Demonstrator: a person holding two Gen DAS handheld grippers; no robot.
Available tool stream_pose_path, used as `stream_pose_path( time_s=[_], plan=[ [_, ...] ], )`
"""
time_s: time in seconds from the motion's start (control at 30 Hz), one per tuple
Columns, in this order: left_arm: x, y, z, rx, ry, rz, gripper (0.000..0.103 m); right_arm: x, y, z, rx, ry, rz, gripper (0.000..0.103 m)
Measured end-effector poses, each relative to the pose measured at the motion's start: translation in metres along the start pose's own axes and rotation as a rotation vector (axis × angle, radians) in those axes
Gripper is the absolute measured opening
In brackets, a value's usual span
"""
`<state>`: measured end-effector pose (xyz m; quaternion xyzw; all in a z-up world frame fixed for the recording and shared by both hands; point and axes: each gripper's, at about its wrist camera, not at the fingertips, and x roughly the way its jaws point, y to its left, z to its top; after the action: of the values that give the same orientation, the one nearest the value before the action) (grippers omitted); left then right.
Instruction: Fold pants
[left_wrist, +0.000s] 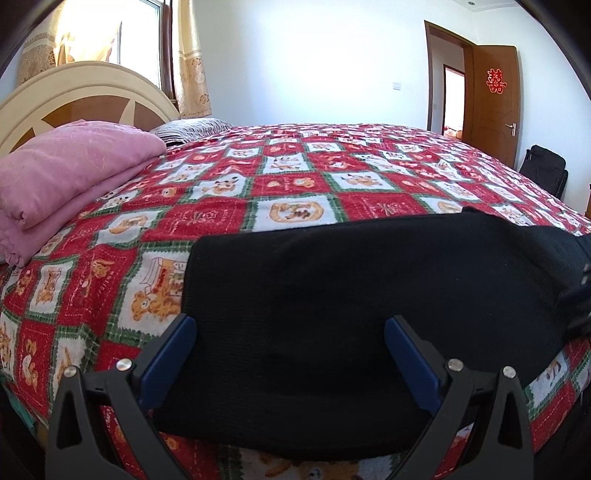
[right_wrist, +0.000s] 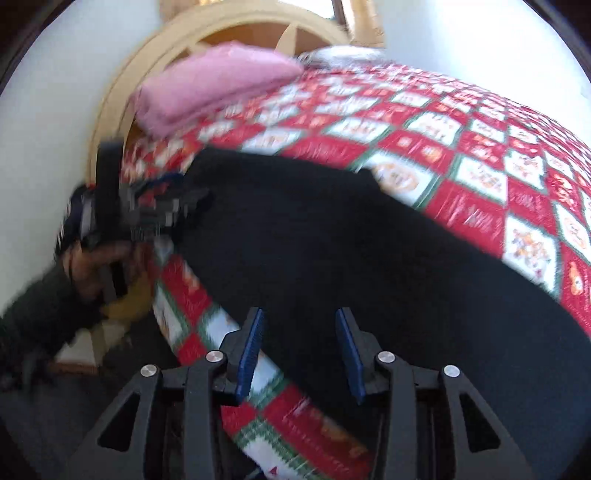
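While my left gripper (left_wrist: 290, 332) hangs spread wide over the folded pants (left_wrist: 369, 288) and my right gripper (right_wrist: 300, 334), part-open and empty, hangs above their near edge, any careless descent could snag and undo the fold.

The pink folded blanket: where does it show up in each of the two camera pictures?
Left wrist view: the pink folded blanket lies at the left edge, on the bedspread before the headboard.
Right wrist view: it sits blurred at upper centre-left, again before the headboard.
Shared landmark: the black pants, below and right of it in both.
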<state>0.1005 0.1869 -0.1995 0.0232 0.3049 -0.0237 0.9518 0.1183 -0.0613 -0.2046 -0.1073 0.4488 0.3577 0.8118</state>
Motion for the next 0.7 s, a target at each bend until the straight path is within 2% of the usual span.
stream_pose_path(
  time_s=[0.07, 0.13, 0.23, 0.37, 0.43, 0.57, 0.6, 0.67, 0.7],
  plan=[
    [0.0, 0.0, 0.0, -0.001, 0.001, 0.0, 0.103, 0.002, 0.002, -0.005, -0.001, -0.037, -0.005, 0.045],
    [0.0, 0.001, 0.002, -0.003, 0.008, 0.002, 0.103, 0.002, 0.002, -0.006, 0.014, -0.048, 0.008, 0.053],
    [-0.002, 0.001, 0.005, -0.002, 0.018, 0.017, 0.103, 0.002, 0.003, -0.006, 0.008, -0.049, 0.005, 0.054],
    [-0.006, 0.019, 0.012, -0.008, 0.002, 0.115, 0.103, 0.004, -0.001, -0.007, 0.04, -0.069, 0.028, 0.054],
    [-0.002, 0.042, 0.012, -0.092, 0.016, 0.092, 0.103, 0.002, -0.003, -0.009, 0.07, -0.083, 0.045, 0.055],
    [0.011, 0.083, 0.007, -0.321, 0.033, -0.018, 0.103, 0.0, -0.002, -0.011, 0.103, -0.107, 0.044, 0.056],
    [0.013, 0.085, 0.005, -0.34, 0.026, -0.031, 0.103, -0.001, 0.0, -0.011, 0.1, -0.113, 0.038, 0.056],
    [0.014, 0.079, 0.007, -0.307, 0.019, -0.034, 0.1, -0.001, 0.001, -0.013, 0.098, -0.123, 0.03, 0.056],
    [0.014, 0.074, 0.009, -0.291, 0.017, -0.05, 0.092, -0.001, 0.002, -0.013, 0.1, -0.129, 0.027, 0.056]
  ],
)
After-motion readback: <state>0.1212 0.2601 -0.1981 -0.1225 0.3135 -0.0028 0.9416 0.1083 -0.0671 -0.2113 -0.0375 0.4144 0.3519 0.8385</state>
